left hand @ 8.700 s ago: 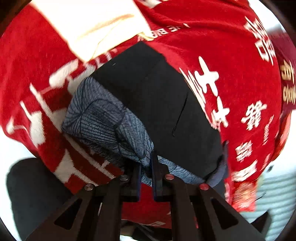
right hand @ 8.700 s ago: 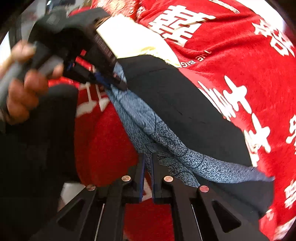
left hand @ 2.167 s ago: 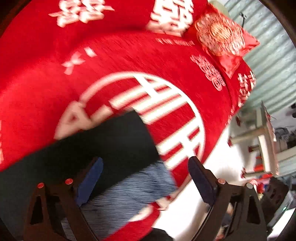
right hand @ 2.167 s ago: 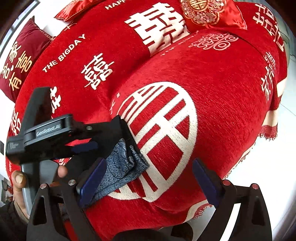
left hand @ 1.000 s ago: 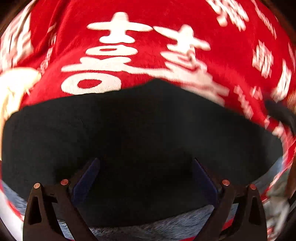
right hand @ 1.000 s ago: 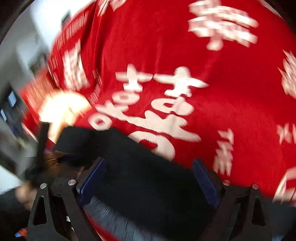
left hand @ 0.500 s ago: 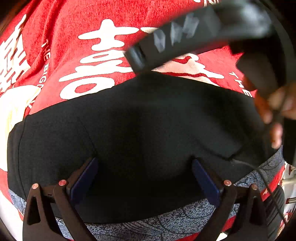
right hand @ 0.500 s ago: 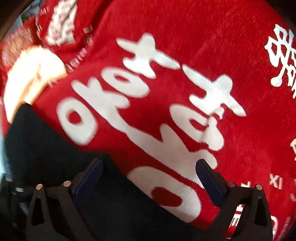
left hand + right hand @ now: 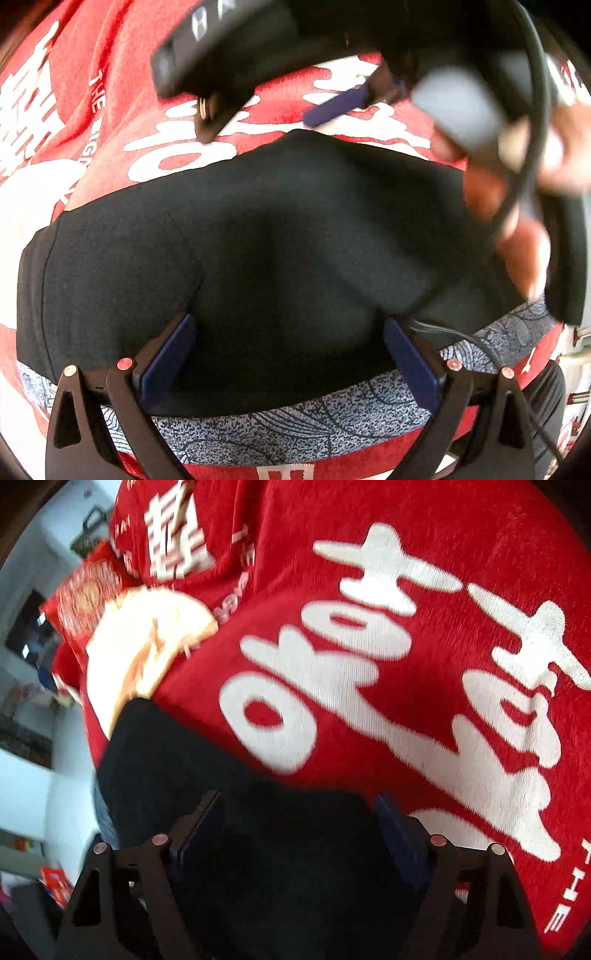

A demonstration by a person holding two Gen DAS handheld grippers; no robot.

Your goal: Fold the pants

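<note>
One pair of black pants (image 9: 280, 236) lies folded on a red cover (image 9: 110, 92), its patterned grey lining showing along the near edge. Two grippers work over it. The left gripper (image 9: 288, 354) hangs spread wide, pants beneath. The right gripper (image 9: 295, 830) is closing, pads not gripping, over the pants' far edge.

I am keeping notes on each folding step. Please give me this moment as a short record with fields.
garment: black pants, folded, lying flat
trim: blue-grey patterned band along the near edge
surface: red cover with white characters
left claw: open, over the pants
right claw: closing, pads not pressing, pants between them
extra: red cushion behind
</note>
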